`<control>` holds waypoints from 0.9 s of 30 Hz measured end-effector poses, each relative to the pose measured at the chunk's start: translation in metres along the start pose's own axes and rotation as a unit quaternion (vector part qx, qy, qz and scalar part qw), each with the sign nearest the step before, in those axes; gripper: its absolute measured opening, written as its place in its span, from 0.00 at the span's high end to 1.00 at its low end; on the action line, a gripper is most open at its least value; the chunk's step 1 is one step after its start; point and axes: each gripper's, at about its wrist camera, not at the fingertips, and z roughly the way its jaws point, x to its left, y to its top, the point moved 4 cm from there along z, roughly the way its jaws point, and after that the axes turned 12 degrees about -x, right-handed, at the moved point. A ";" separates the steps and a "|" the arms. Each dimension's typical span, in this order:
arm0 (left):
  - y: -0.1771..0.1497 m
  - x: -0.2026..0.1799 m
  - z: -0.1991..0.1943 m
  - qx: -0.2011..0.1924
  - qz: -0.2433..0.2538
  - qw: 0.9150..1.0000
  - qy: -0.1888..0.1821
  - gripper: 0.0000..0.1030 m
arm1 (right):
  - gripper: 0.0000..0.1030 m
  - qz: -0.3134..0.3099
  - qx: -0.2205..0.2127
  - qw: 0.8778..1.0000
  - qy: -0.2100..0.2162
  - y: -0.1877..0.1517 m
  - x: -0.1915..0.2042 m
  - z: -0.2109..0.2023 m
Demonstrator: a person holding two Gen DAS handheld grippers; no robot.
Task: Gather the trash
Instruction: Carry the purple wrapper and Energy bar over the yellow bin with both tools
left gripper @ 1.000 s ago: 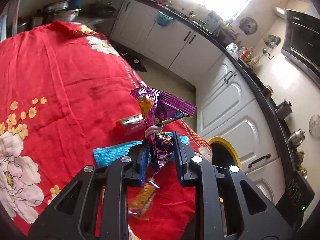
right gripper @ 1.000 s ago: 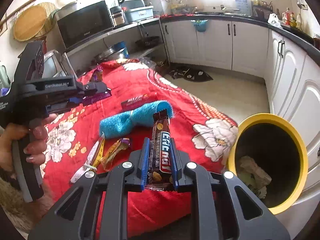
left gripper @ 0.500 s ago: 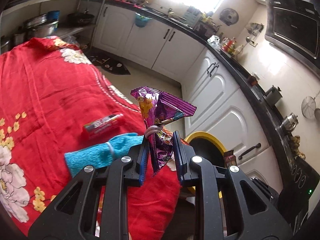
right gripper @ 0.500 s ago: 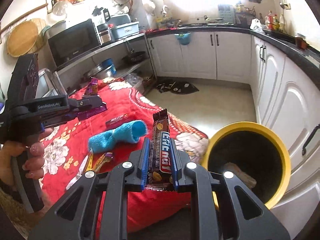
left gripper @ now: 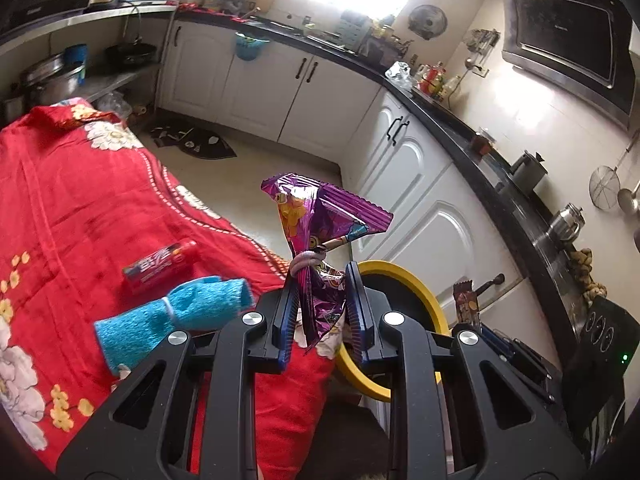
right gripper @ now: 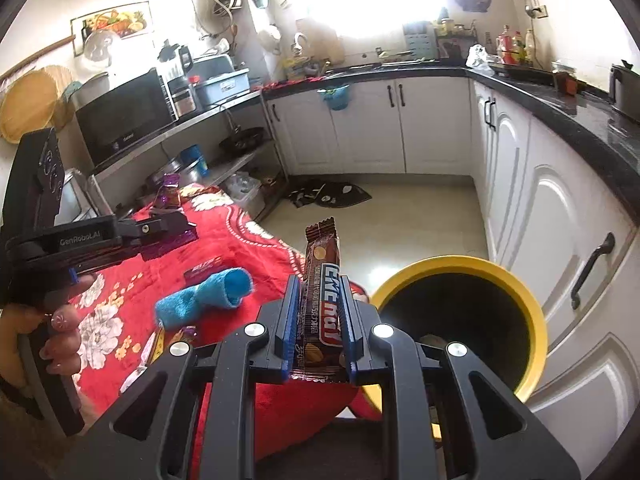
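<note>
I am holding the left tool (left gripper: 320, 312) pinched on a purple wrapper (left gripper: 320, 236), which is standing up from between its blue pads, crumpled and tied with a pale band, above the near edge of the red floral cloth (left gripper: 80, 200). My right tool (right gripper: 319, 328) is gripping a brown bar wrapper (right gripper: 322, 280) upright between its pads, just left of the bin's (right gripper: 536, 320) yellow rim in that view. The bin is sitting on the floor against the white cabinets (right gripper: 560, 208), touching the cloth's near right corner, and some pale trash is lying inside it. On the cloth, a rolled blue towel (left gripper: 168, 320) is lying near that same corner, with a red packet (left gripper: 160, 266) just behind it toward the middle. More wrappers (right gripper: 160, 344) are lying along the near edge to the towel's left. In the right view I am seeing a hand (right gripper: 48, 336) around the left tool's grip, with the purple wrapper poking out of its tip.
</note>
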 end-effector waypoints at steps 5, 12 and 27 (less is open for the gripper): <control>-0.001 -0.015 0.006 0.002 0.013 1.000 -0.010 0.84 | 0.82 0.008 -0.010 1.000 -0.016 0.004 -0.014 -0.007; -0.004 -0.037 0.015 0.006 0.030 0.999 -0.022 0.84 | 0.82 0.020 -0.023 0.999 -0.040 0.009 -0.036 -0.017; -0.020 -0.087 0.044 0.032 0.073 0.995 -0.054 0.84 | 0.82 0.040 -0.036 0.994 -0.090 0.011 -0.083 -0.031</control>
